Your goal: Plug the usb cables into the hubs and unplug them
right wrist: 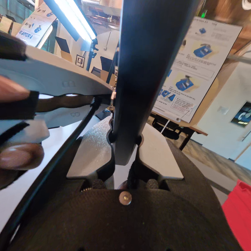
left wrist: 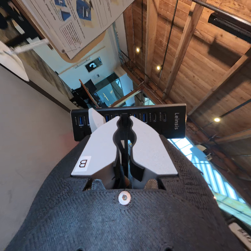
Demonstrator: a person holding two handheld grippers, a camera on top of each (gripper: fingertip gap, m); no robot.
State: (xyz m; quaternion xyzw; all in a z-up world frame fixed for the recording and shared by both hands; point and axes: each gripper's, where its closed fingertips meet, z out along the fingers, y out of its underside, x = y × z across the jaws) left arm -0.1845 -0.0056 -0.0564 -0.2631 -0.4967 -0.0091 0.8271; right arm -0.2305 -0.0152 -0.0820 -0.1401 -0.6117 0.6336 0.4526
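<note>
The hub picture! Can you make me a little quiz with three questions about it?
1. True or false: the right gripper is clamped on the black hub.
2. What does the left gripper pinch? A) red box B) black plug C) poster
3. Fill in: the plug is right at the hub's ____ of ports.

Key: 1 true; 2 B; 3 row. Whether the plug is fully seated cannot be seen.
</note>
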